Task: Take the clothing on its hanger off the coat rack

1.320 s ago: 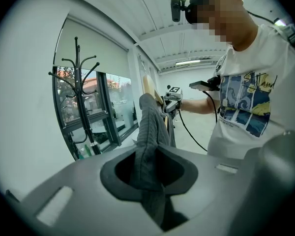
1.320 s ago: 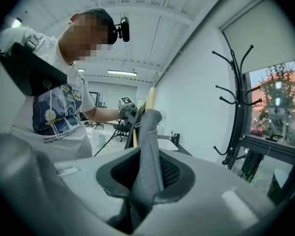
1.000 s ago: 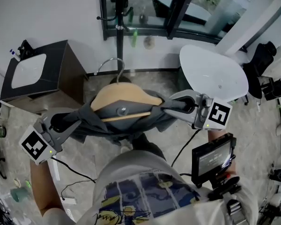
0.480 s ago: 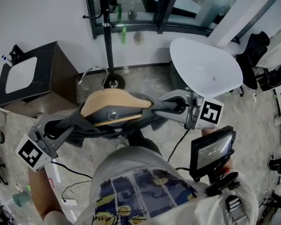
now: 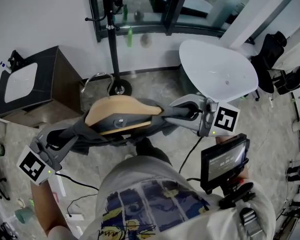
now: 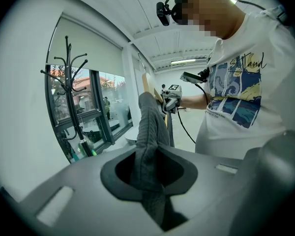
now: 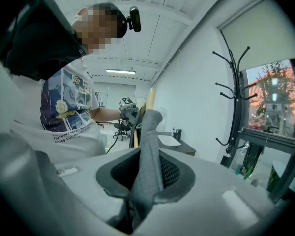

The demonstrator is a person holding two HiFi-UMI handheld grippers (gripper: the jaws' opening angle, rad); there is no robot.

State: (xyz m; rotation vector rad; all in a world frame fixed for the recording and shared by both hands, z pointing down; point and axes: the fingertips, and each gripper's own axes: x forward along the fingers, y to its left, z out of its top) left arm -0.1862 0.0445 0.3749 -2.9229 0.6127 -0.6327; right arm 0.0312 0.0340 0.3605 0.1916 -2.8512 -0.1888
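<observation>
Both arms out in front, low. The claws face each other with the clothing stretched between them.

Left claw (image 5: 57,140): narrow, pinched on a grey fold of the clothing (image 5: 117,134). The left gripper view shows cloth running up out of the jaws. Right claw (image 5: 191,113): narrow, clamped on the other grey end in the same way, as the right gripper view shows.

Wooden hanger (image 5: 121,109) sits inside the clothing, midway between the claws and lying nearly flat. Its metal hook (image 5: 96,77) points away from the person, free in the air and off the coat rack (image 5: 111,44). The rack stands beyond the claws, its base (image 5: 120,89) just past the hook.

No containers in use.

Grey stone floor (image 5: 155,86) under everything. Dark cabinet (image 5: 37,81) beyond the left claw, round white bench (image 5: 217,71) beyond the right claw, dark-framed window (image 5: 140,9) behind the rack. A small screen (image 5: 225,160) sits near the person's chest, behind the right claw.
</observation>
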